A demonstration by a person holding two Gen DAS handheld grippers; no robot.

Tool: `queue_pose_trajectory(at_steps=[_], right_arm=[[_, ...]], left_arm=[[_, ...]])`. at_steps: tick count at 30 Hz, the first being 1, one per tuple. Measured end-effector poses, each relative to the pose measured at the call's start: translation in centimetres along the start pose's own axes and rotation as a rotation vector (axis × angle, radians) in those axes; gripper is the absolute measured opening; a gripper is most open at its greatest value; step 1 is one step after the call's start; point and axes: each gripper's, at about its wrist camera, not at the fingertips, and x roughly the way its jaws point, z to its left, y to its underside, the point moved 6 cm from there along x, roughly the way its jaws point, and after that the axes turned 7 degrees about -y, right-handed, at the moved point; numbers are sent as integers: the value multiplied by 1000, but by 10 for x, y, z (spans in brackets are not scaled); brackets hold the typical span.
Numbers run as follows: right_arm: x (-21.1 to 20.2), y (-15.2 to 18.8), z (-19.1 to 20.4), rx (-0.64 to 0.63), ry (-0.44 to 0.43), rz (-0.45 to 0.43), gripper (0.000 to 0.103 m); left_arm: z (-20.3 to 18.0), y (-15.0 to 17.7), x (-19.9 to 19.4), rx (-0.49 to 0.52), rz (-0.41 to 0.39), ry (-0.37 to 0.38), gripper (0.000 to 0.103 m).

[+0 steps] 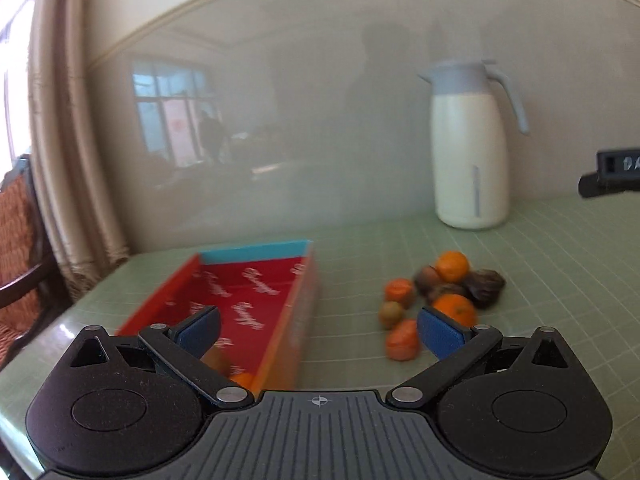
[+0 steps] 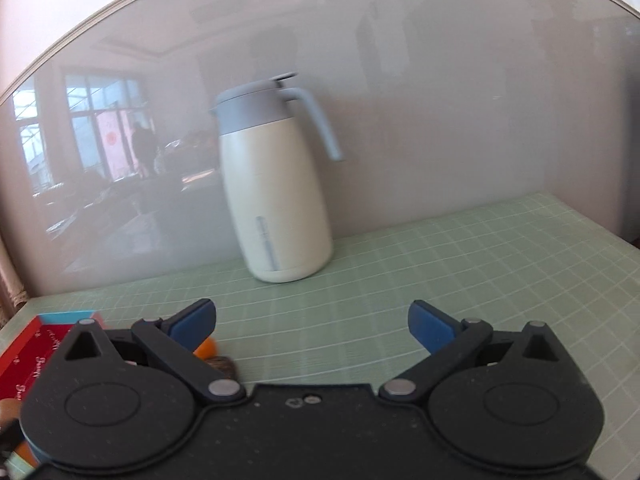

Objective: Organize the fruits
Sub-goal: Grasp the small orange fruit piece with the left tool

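Beside the red box (image 1: pixel 256 300), loose fruits (image 1: pixel 436 300) lie clustered.

A cream jug (image 1: pixel 472 156) with a grey lid and grey handle stands upright at the back of my tabletop (image 1: pixel 560 280), close to the glossy wall panel (image 1: pixel 280 120). The tabletop is covered with a pale green mat marked in a white grid. In the panel I see the blurred reflection of a window (image 1: pixel 172 108). To the left hangs a beige curtain (image 1: pixel 64 140), and beside it stands a dark wooden chair (image 1: pixel 20 240) with woven orange upholstery. At the far right edge of my left view sits a small black object (image 1: pixel 612 174) with white characters I cannot read.
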Motion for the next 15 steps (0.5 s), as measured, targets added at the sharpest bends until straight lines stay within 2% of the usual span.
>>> queue_pose_trajectory(at_steps=[3, 5, 12, 14, 15], right_arm=[[-5, 0, -17, 29, 11, -9, 103], [-8, -3, -25, 47, 6, -24, 103], [-16, -12, -37, 78, -22, -72, 103], [-15, -12, -36, 73, -29, -73, 103], [-15, -13, -36, 69, -33, -70, 103]], left_arm=[[-20, 4, 15, -9, 67, 56, 102], [-29, 7, 22, -1, 88, 67, 88], [-48, 22, 57, -18, 201, 92, 71], [-51, 23, 68, -22, 228, 105, 46], [-53, 24, 72, -25, 243, 115, 41]])
